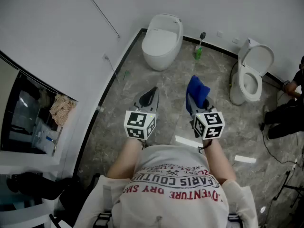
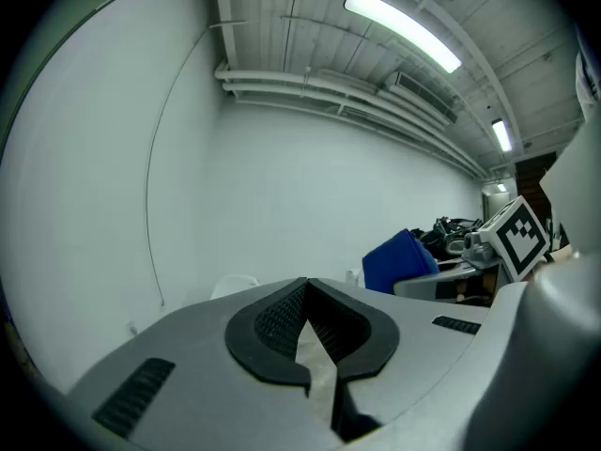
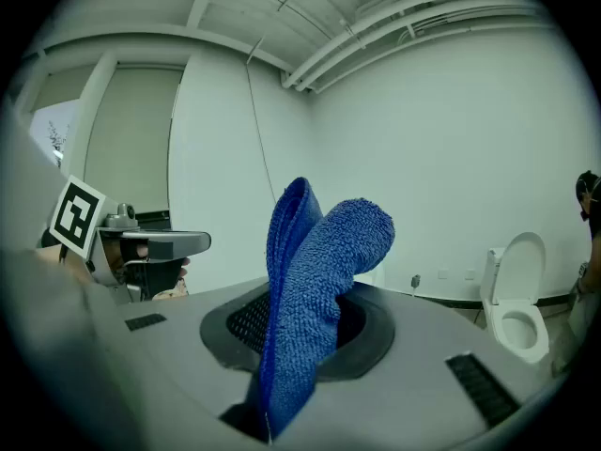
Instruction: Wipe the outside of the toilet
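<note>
A white toilet with its lid down [image 1: 163, 41] stands against the far wall. Further right, a second toilet [image 1: 251, 73] [image 3: 515, 296] has its lid up. My right gripper [image 1: 194, 99] [image 3: 302, 301] is shut on a folded blue cloth [image 1: 197, 90] [image 3: 317, 271], which stands up out of the jaws. The cloth [image 2: 399, 259] also shows at the right of the left gripper view. My left gripper [image 1: 153, 92] [image 2: 307, 287] is shut with nothing in it. Both grippers hang over the grey marble floor, well short of either toilet.
A green bottle with a brush [image 1: 198, 50] stands by the wall between the toilets. A person in dark clothes [image 1: 289, 110] crouches at the right edge beside cables. At the left is a white wall with a dark opening and a crumpled cloth [image 1: 62, 109].
</note>
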Demonstrator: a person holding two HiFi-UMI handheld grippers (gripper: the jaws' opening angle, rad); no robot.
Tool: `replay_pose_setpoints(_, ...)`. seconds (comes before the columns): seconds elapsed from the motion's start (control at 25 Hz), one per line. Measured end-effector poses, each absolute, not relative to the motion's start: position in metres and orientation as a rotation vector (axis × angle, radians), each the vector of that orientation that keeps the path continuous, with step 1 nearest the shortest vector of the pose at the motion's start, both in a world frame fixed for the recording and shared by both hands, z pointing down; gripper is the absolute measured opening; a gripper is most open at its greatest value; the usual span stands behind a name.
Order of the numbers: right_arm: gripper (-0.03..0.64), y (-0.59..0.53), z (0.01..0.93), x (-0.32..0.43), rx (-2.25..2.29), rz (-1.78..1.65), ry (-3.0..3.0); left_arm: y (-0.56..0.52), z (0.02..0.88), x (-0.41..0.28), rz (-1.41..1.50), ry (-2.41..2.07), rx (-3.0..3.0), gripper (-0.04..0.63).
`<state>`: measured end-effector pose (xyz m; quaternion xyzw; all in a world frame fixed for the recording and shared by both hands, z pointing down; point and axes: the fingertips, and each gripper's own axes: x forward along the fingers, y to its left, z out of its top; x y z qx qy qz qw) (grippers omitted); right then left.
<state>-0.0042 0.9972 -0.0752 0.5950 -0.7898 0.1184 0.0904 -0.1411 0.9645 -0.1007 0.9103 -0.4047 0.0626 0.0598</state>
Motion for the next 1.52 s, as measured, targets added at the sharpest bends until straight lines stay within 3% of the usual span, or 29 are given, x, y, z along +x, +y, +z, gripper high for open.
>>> replay_pose_setpoints(1.04, 0.072, 0.979, -0.051, 0.028, 1.819, 0.468, -2.319, 0.950, -0.072, -0.129, 0.239, -1.225, 2.693, 0.008)
replay_pose_setpoints(1.52, 0.072, 0.839, -0.009, 0.021, 1.807, 0.584, -2.213, 0.798, -0.032, -0.161, 0.233, -1.209, 2.570, 0.008)
